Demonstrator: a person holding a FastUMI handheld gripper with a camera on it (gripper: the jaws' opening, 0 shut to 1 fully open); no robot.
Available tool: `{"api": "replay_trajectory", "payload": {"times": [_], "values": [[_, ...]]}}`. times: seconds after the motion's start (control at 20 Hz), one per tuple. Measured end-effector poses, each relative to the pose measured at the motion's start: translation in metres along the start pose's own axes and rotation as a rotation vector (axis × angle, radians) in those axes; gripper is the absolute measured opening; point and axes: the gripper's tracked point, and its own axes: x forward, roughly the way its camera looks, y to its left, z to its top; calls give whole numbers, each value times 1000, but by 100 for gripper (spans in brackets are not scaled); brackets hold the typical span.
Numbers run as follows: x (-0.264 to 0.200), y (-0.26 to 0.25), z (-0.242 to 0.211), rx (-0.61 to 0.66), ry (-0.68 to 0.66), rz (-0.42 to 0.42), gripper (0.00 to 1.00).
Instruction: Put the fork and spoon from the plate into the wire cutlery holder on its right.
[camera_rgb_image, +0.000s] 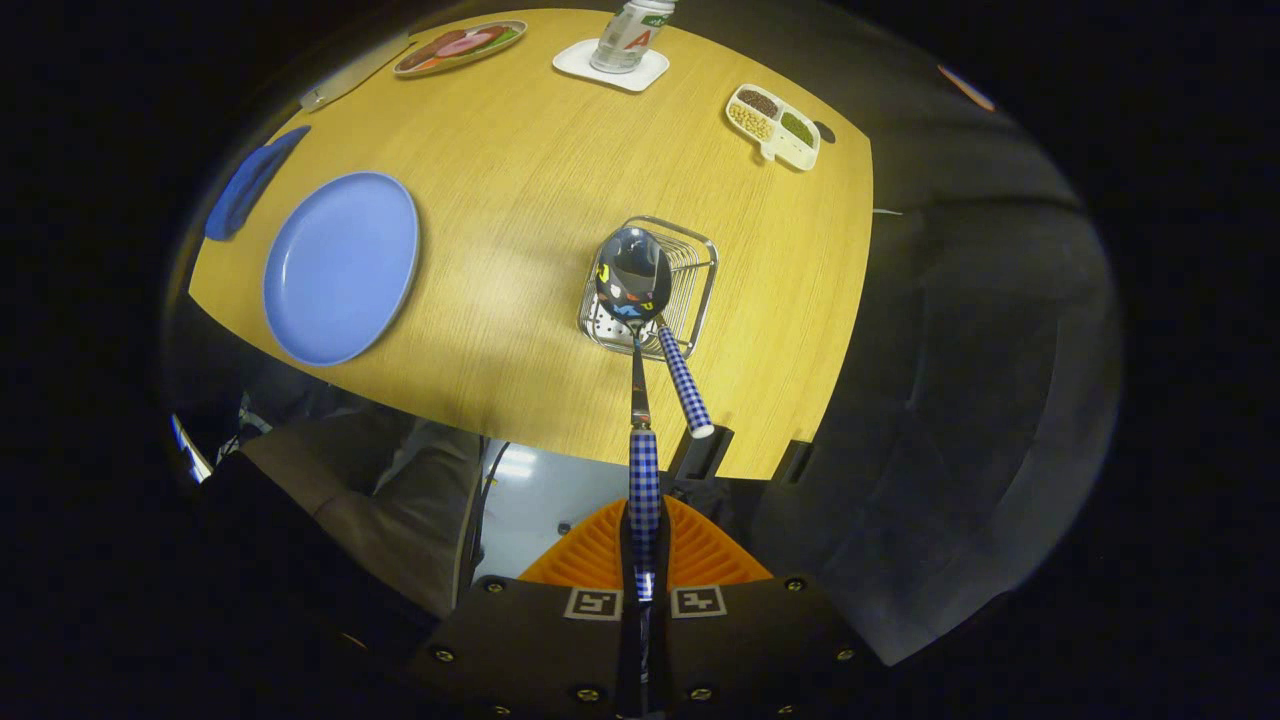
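spoon (634, 275) is clamped by its checked handle between the fingers of the gripper (644, 560), long axis running straight ahead, bowl leading and hanging over the holder (690, 262). a second checked handle, likely the fork (686, 382), already leans out of the holder just right of the spoon. plate (340, 266) lies bare, well to the left. judgement: lower along the axis, then release.

spoon (634, 275) over holder (690, 262); fork (685, 380) inside.
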Motion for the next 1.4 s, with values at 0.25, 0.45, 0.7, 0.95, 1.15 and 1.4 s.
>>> {"api": "replay_trajectory", "payload": {"times": [0.25, 0.45, 0.7, 0.95, 1.15, 1.4], "values": [[21, 2, 4, 11, 93, 43, 3], [33, -1, 9, -20, 166, 56, 3], [42, -10, 21, -78, 223, 33, 3], [46, -14, 38, -124, 226, 20, 8], [41, -14, 49, -133, 195, 10, 13], [30, -17, 51, -102, 127, -3, 41]]}}
